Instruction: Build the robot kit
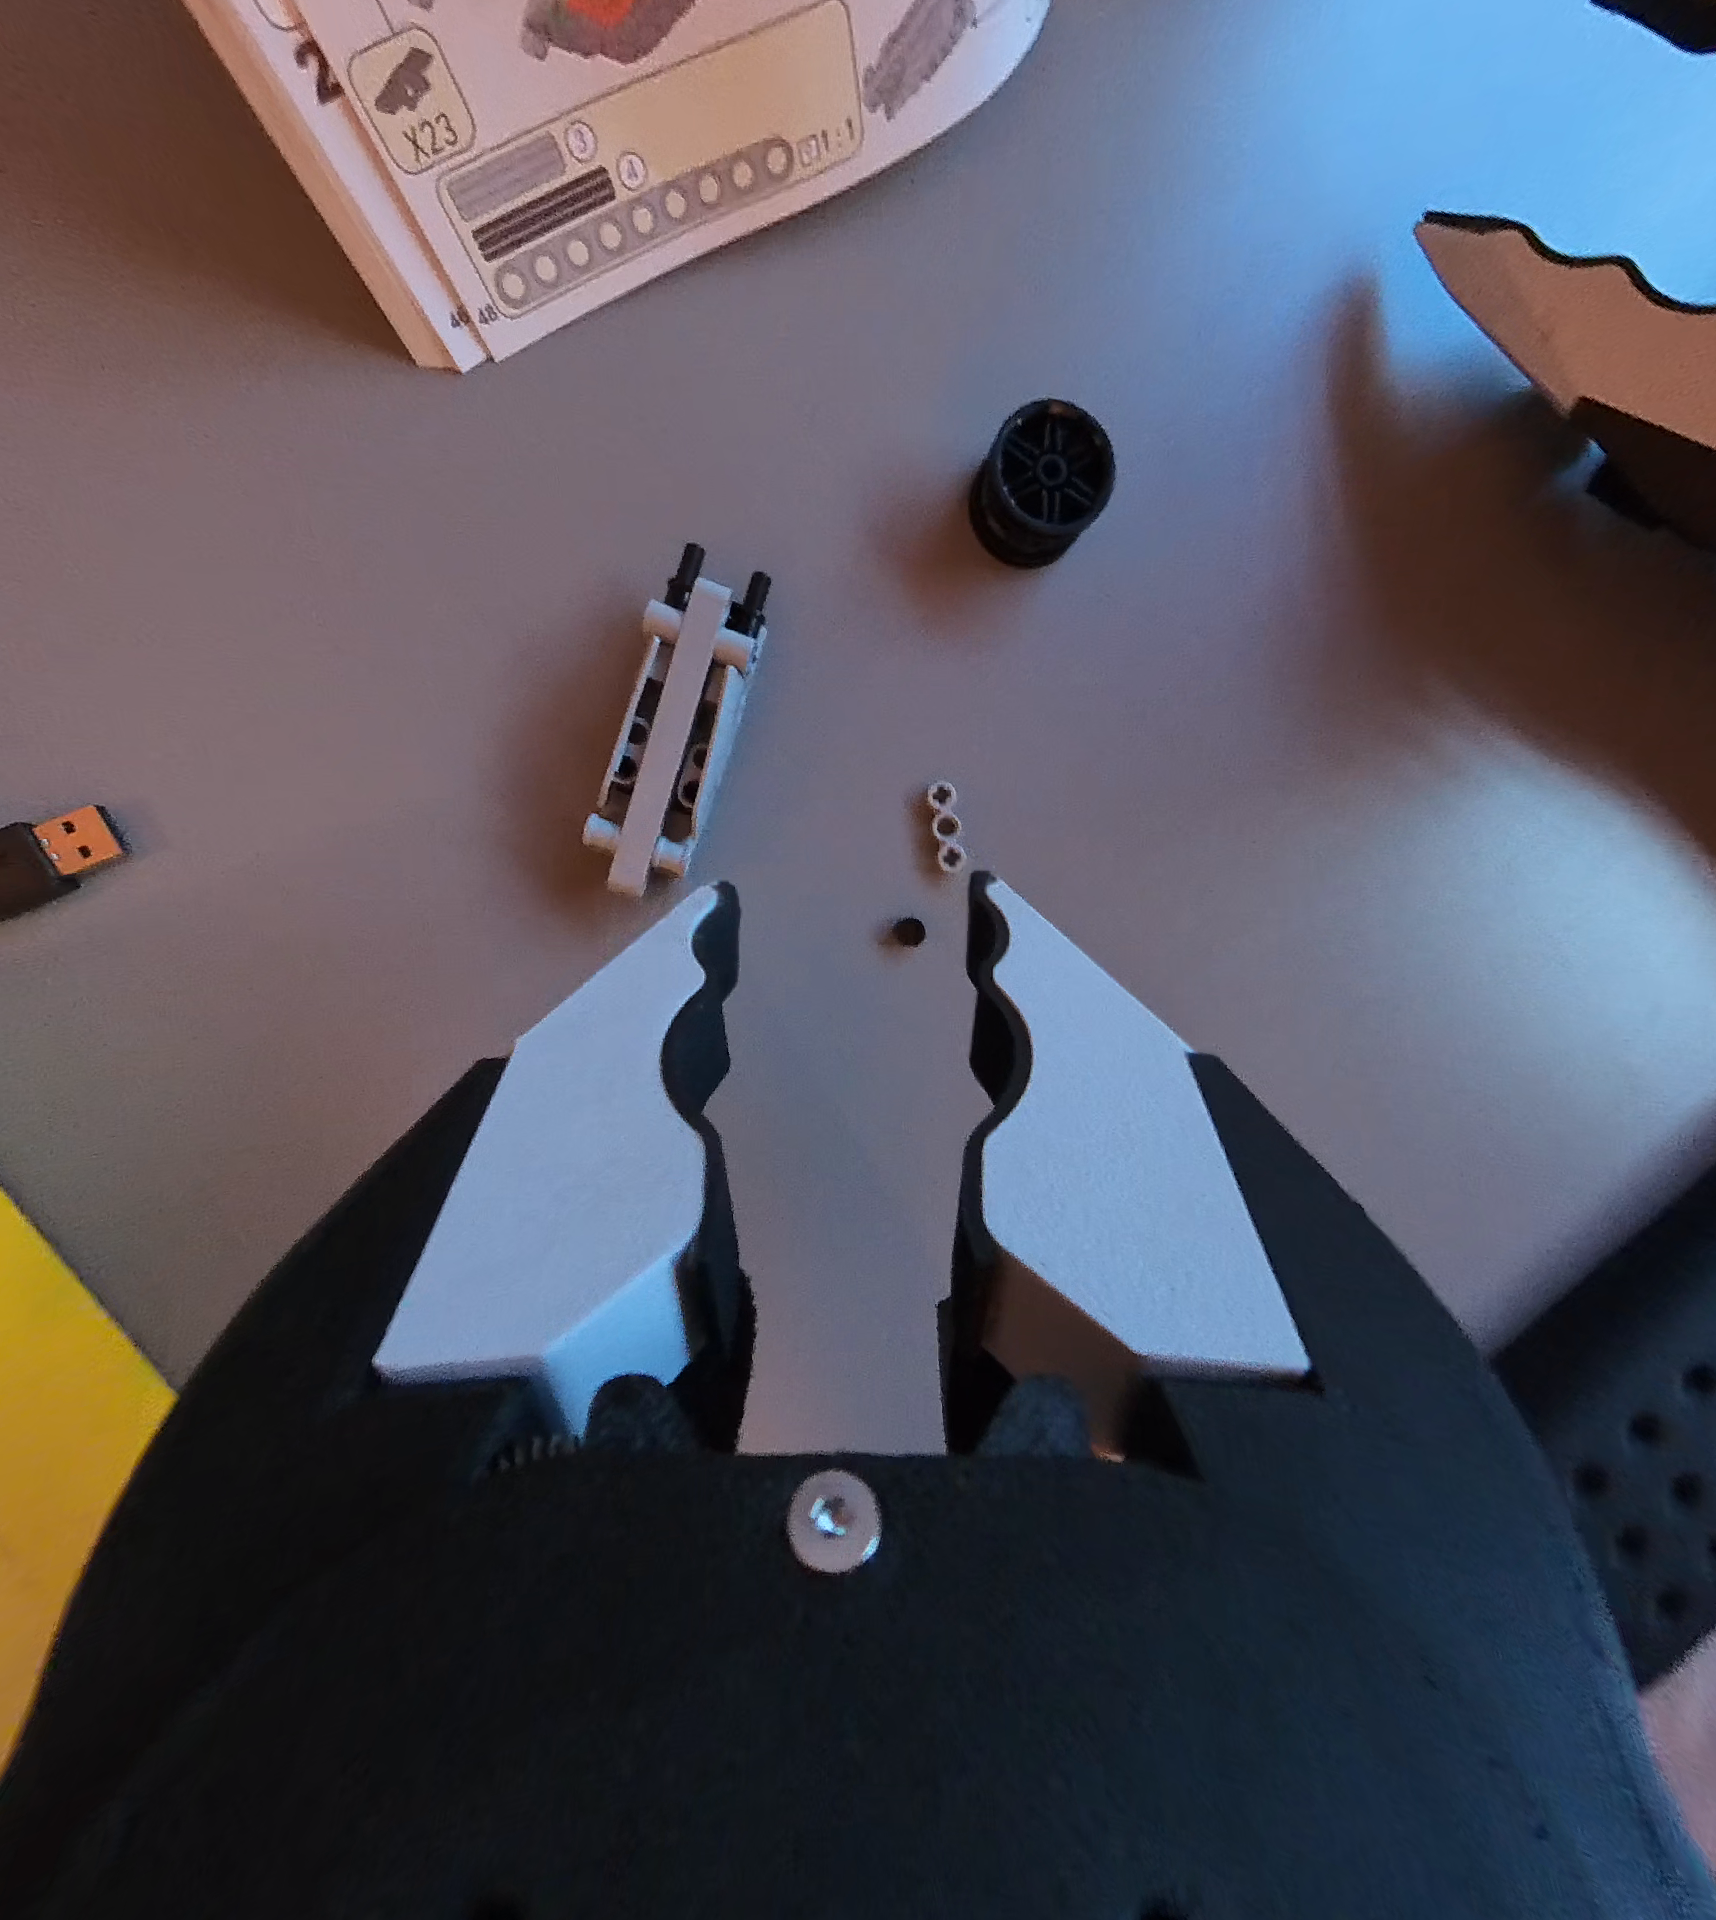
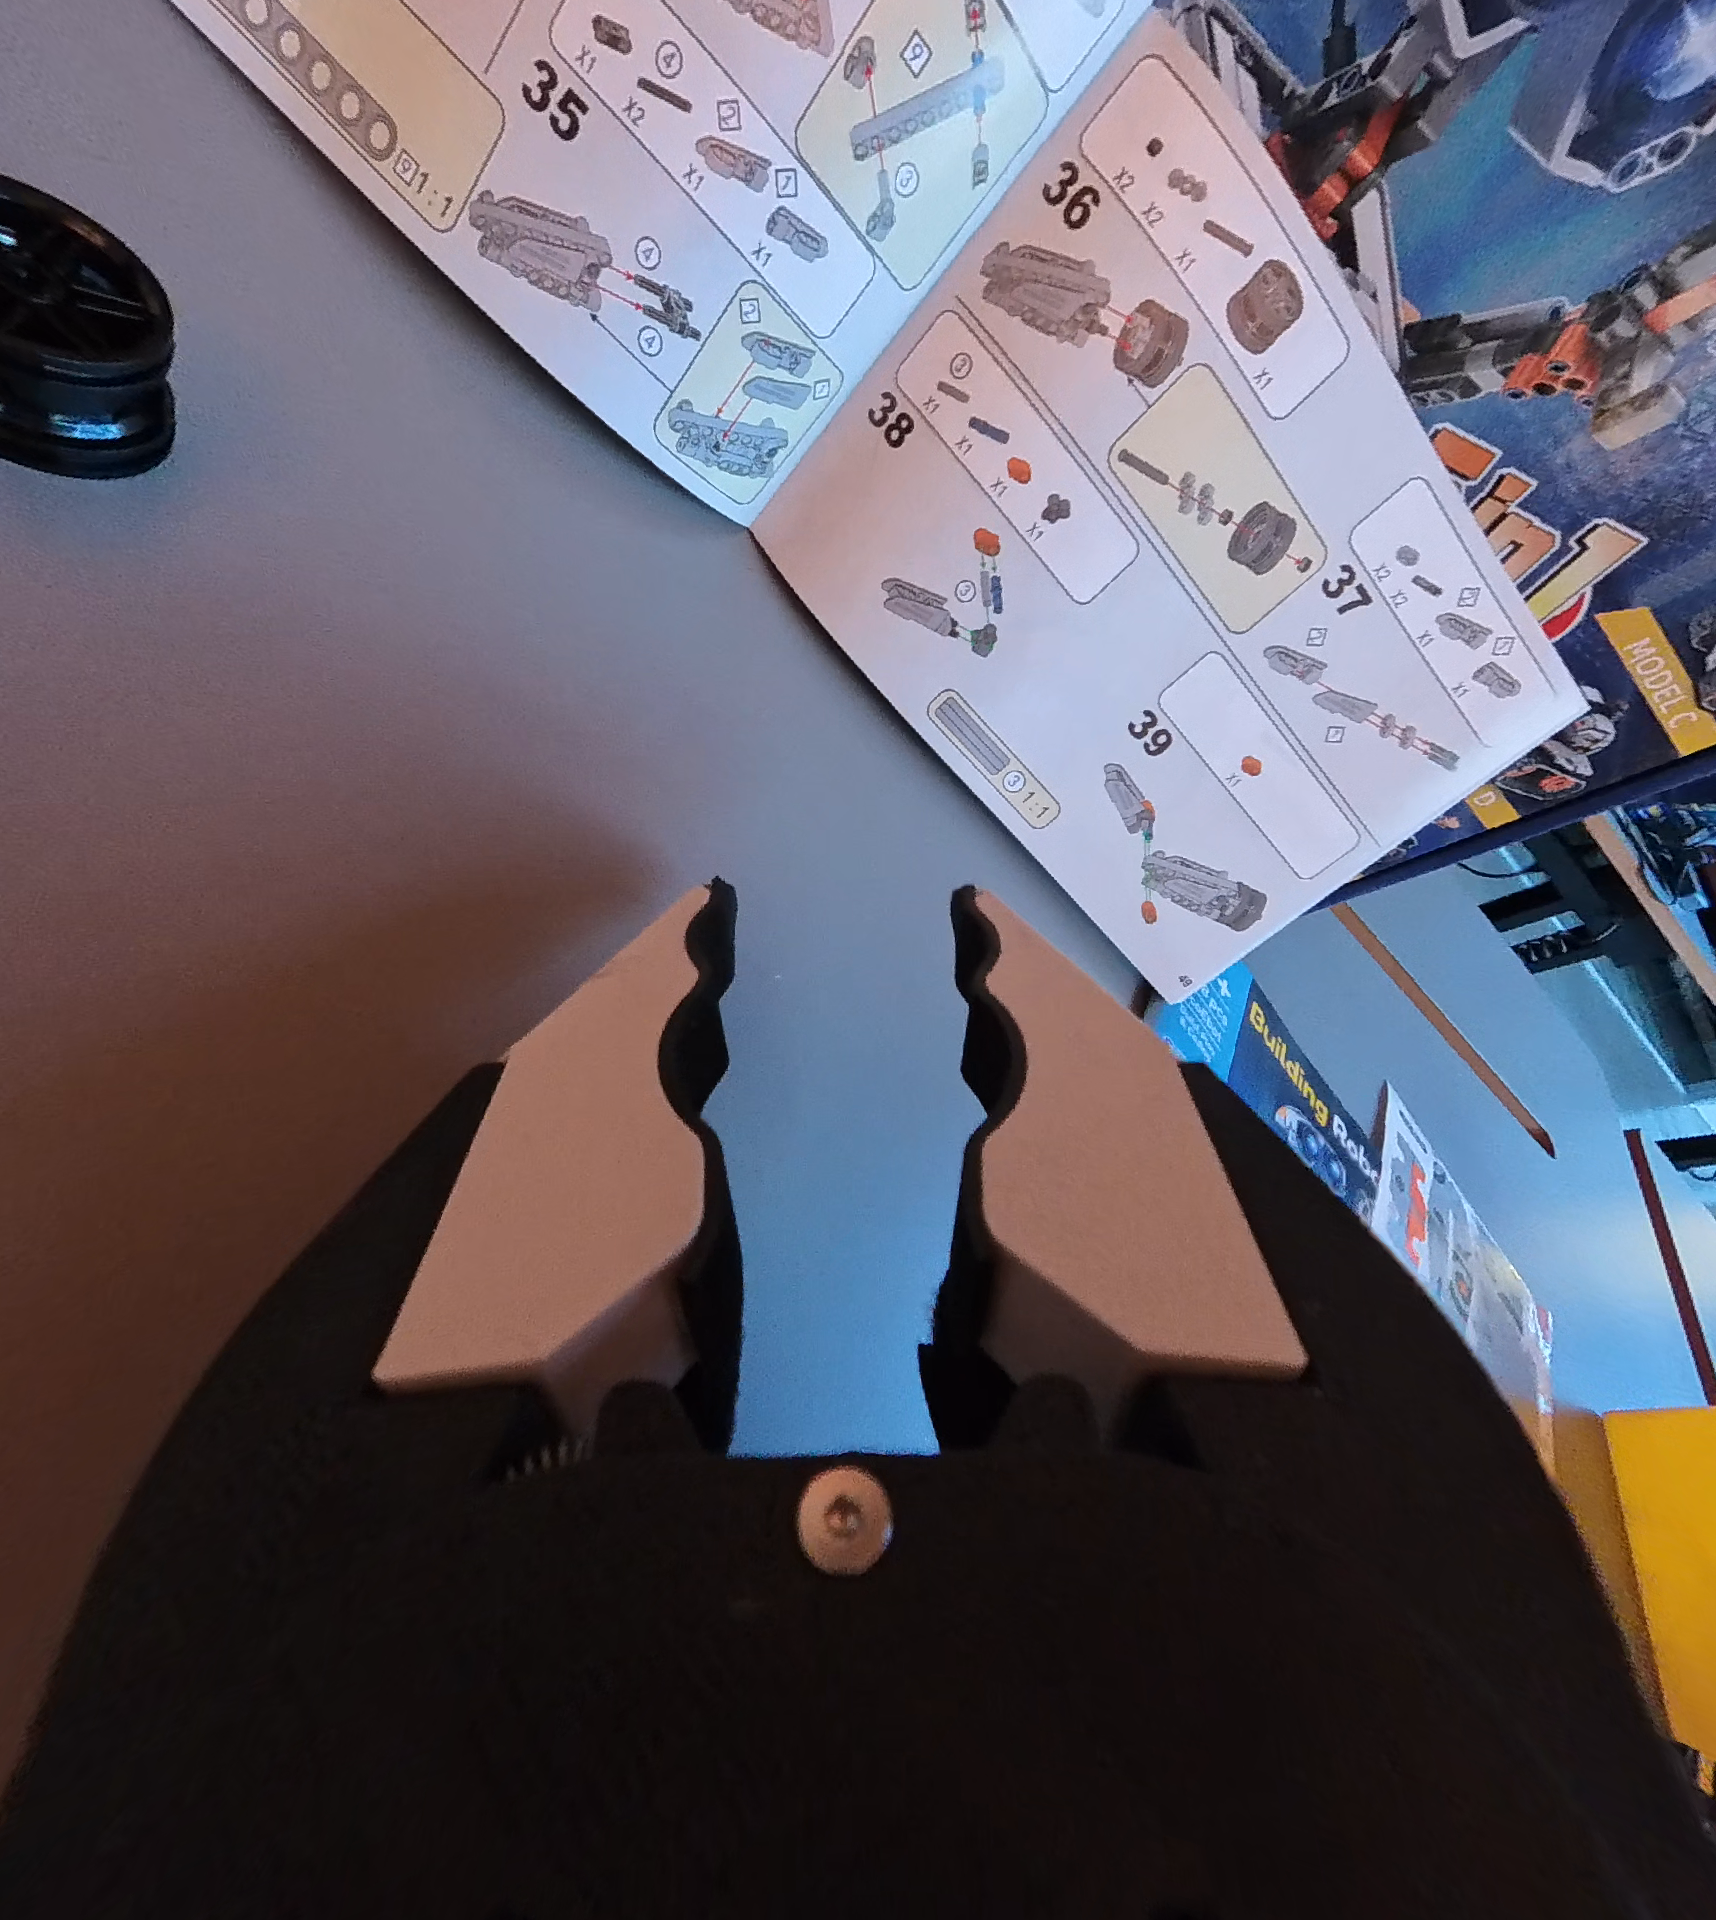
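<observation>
Grey table (image 1: 1249,727), both empty grippers, left gripper (image 1: 852,896) and right gripper (image 2: 841,896), parted, black bush (image 1: 904,931) between left tips.

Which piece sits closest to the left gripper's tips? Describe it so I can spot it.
On the grey table, below the booklet, find the open left gripper. Just ahead of its tips lies a black stud, round and dark, unlike the pale three-hole link beside it.

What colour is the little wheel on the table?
Black wheel, spokes and all; the left wrist view shows it best.

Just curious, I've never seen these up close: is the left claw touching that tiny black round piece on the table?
Apart. The left wrist view shows bare table all around the black round piece, between the open left claw tips.
</observation>
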